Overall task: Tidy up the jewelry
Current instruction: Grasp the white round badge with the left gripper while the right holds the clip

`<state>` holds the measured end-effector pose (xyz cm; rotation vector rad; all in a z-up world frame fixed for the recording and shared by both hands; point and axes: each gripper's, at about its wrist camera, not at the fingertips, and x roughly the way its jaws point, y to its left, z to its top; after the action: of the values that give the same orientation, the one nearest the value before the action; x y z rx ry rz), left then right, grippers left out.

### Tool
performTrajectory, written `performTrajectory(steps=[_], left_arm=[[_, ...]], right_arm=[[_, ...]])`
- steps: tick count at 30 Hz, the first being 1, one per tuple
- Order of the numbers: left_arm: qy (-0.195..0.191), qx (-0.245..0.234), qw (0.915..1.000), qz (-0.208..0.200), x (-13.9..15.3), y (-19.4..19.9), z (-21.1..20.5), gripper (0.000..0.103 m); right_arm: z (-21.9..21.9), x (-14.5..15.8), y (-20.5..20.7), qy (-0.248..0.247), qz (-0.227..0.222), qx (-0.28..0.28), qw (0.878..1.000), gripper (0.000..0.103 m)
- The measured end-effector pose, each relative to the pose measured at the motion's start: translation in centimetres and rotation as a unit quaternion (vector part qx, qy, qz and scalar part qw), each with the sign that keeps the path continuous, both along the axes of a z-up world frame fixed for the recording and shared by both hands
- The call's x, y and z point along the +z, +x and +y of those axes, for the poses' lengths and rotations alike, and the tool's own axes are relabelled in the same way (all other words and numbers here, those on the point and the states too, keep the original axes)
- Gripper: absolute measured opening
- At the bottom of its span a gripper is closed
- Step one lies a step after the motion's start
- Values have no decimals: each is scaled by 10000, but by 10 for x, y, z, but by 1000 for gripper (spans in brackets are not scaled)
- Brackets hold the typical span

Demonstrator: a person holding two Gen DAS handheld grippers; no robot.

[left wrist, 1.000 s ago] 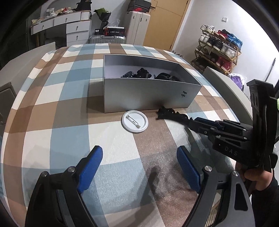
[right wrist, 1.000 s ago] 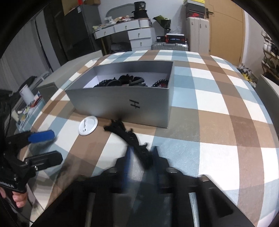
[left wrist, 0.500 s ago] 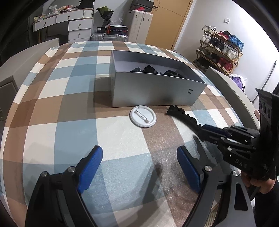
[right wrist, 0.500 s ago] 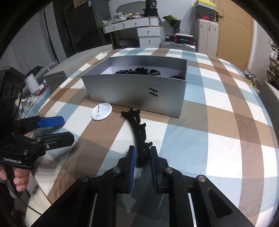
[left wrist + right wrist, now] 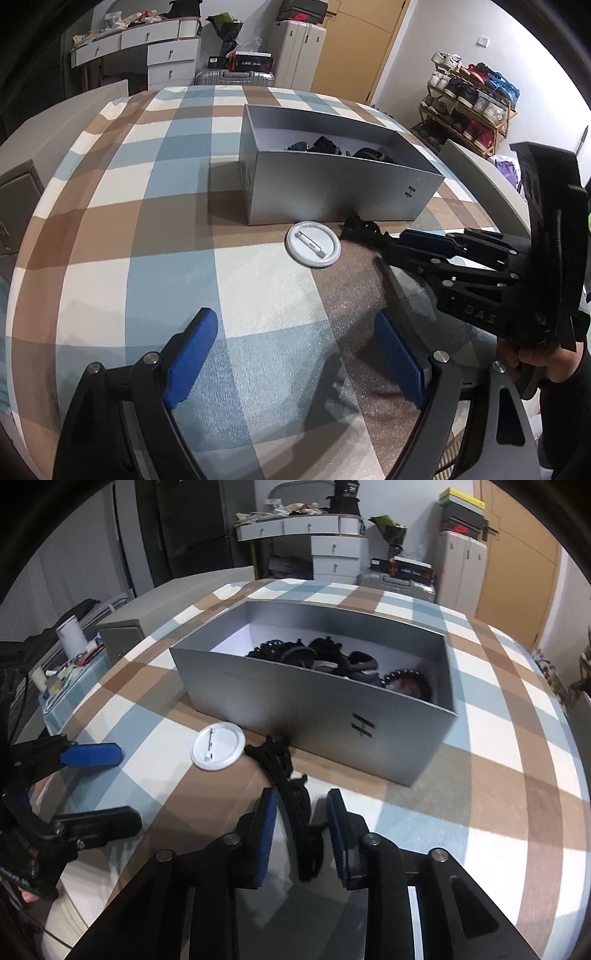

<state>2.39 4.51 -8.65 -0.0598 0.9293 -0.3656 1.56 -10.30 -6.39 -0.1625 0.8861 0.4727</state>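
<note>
Right wrist: right gripper (image 5: 301,829) just opening, straddling black headband (image 5: 295,805); box (image 5: 314,705) contents obscured; left gripper (image 5: 295,360) released

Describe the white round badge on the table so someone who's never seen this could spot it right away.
Find the silver box on the checked tablecloth. Just in front of its long wall lies the white round badge, pin side up. It is the only white thing there; the long black hair clip beside it is dark and toothed.

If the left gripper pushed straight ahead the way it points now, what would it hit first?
Probably the checked tablecloth just ahead of the left gripper, since it angles downward. Skimming the cloth, it would meet the white round pin badge; depth is uncertain.
</note>
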Motion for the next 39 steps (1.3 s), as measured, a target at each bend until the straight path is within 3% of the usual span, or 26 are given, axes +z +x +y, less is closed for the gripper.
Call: performTrajectory(steps=[4,5,11,15,22,25,30,33,34,39], left_arm=[[25,37,10000,2,1,2,2,84],[36,67,10000,11,1,4,4,84],[19,130,9998,144,3,18,2,84],[270,45,9995,156,5,28,-10,84],[781,-223,9966,131,1,44,-33,84],[748,-229,9968,168,-3,48,-36,83],[1165,-251,9928,114,-9,52,-45,74],[1133,-280,9931,75,-6,51,-45,52],[1118,-269,9934,43,-4,50,-44,37],[1066,-326,9938,49,-2,46,-42,37]], right_arm=[[6,-1,-1,-140,-104,170,9997,22],[5,0,-2,-52,-74,222,9997,14],[-21,4,-17,406,-153,-82,9990,14],[-53,8,-29,880,-56,-446,9951,14],[-76,13,-50,1021,-155,-622,9927,14],[-79,15,-53,1133,-190,-654,9912,14],[-81,17,-60,1214,-238,-612,9904,14],[-82,17,-62,1273,-249,-603,9897,14],[-83,17,-62,1308,-241,-609,9892,14],[-86,16,-64,1373,-197,-647,9882,14]])
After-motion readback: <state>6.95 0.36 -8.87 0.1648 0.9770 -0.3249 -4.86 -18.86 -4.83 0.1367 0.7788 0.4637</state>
